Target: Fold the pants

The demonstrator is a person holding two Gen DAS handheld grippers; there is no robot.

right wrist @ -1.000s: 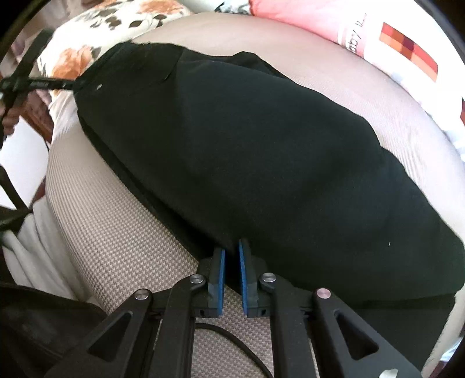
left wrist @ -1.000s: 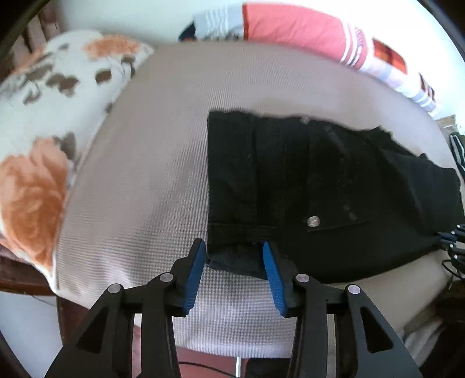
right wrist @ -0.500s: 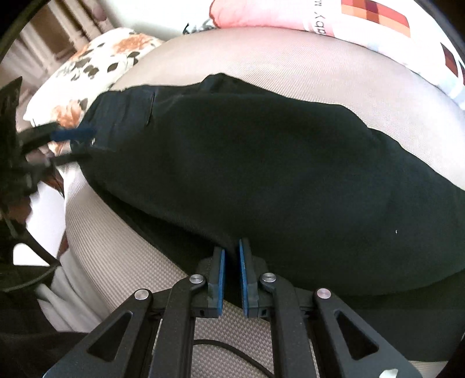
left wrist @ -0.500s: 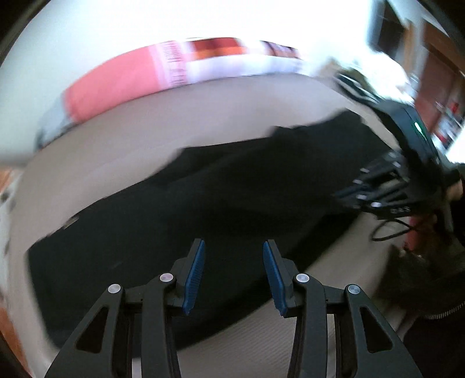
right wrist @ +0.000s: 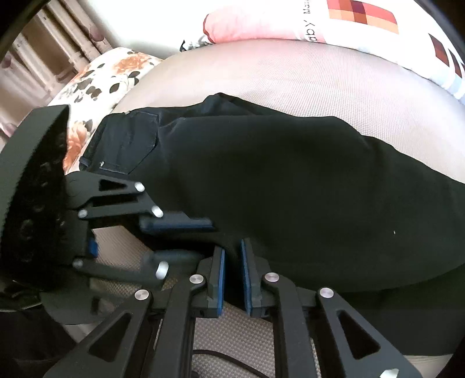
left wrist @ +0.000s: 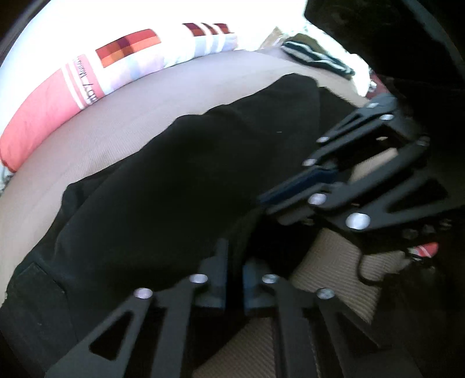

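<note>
My right fingers are pressed nearly together on the near hem of the black pants, with dark cloth pinched between the blue pads. My left fingers are likewise drawn close on the same near edge of the pants; dark fabric fills the narrow gap between them, though this view is blurred.

The two grippers sit just beside each other at the near edge of the bed. In the right wrist view my left gripper enters from the left side, its upper finger lying on the cloth. In the left wrist view my right gripper enters from the right side, its blue pad resting on the fabric.

The pants lie lengthwise across the beige bed cover, spread flat with one layer over another. A back pocket with stitched seams shows at the end nearer the floral pillow. The waistband end is at the left end of the bed in the right wrist view.

A pink and white pillow with checked patches lies along the far edge of the bed. A striped cloth lies at the far right corner, apart from the pants.
</note>
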